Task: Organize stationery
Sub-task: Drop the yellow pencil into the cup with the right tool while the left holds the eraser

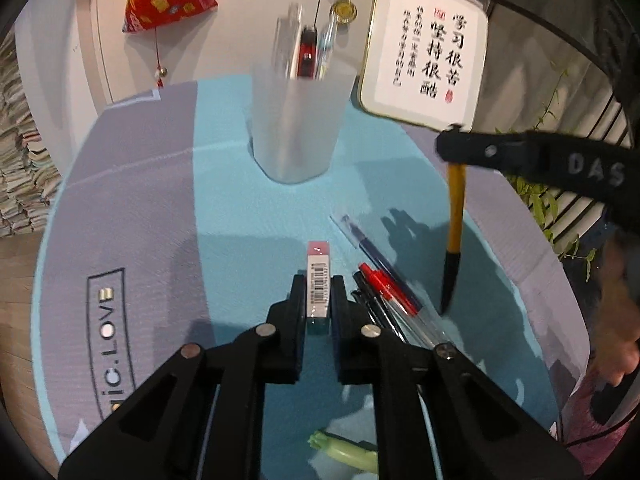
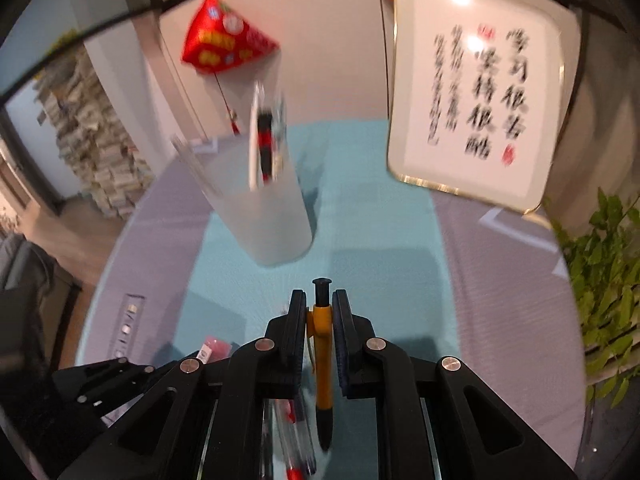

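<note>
One eraser (image 1: 318, 280) clamped in left gripper (image 1: 318, 294); one yellow pen (image 2: 322, 344) clamped in right gripper (image 2: 319, 312).

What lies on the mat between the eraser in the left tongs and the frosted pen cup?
Nothing: the left wrist view shows only bare blue mat between the eraser and the pen cup.

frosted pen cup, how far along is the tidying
Done: the frosted plastic pen cup already holds a few pens, one red and black. In hand: the left claw is shut on a pink barcoded eraser, and the right claw grips an orange-and-black pen. Left: clear ballpoint pens lying on the blue mat, plus a pale green item.
</note>
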A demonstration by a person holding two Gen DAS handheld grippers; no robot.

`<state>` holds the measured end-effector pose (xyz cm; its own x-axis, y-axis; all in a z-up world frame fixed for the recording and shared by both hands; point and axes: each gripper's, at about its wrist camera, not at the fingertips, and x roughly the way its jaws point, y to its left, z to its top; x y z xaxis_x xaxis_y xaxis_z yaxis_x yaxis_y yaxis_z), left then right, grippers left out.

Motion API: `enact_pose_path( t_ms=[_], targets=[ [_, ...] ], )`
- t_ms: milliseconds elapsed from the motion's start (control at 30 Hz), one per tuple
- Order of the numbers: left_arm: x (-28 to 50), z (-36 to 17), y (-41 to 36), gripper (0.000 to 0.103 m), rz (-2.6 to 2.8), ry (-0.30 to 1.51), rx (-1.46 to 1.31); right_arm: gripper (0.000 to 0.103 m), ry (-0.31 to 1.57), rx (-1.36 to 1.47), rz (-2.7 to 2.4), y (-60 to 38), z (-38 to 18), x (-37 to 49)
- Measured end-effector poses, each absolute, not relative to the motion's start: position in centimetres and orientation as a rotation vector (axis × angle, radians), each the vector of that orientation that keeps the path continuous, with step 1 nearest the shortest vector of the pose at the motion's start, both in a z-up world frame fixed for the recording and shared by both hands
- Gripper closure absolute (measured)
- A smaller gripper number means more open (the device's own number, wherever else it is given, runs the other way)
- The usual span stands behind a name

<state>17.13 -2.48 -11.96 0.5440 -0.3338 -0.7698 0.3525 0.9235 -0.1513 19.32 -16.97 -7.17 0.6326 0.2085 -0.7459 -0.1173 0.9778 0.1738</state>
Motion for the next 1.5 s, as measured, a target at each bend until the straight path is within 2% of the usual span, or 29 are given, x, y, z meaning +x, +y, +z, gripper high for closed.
enact_pose_path(
  t_ms=[467,1000,1233,1500],
  targets=[
    [15.1,-9.5,-0.6,0.094,-0.384,0.822,0.012,0.089,0.763,0.112,0.194,-16.9,-3.4,17.3],
    [14.5,-9.2,1.3,0.094,-0.359,0.802,-0.002,0.089,0.626,0.073,0.231,-14.6,5.6,20.5],
    [14.5,-9.4,2.5,0.094,-0.338,0.807,-0.02,0.089,0.645,0.09,0.229,-13.5,5.1,23.6],
    [14.3,-9.1,3.1,0.094,-0.338,0.796,-0.024,0.089,0.729,0.108,0.195,-13.0,1.1,26.5]
  ],
)
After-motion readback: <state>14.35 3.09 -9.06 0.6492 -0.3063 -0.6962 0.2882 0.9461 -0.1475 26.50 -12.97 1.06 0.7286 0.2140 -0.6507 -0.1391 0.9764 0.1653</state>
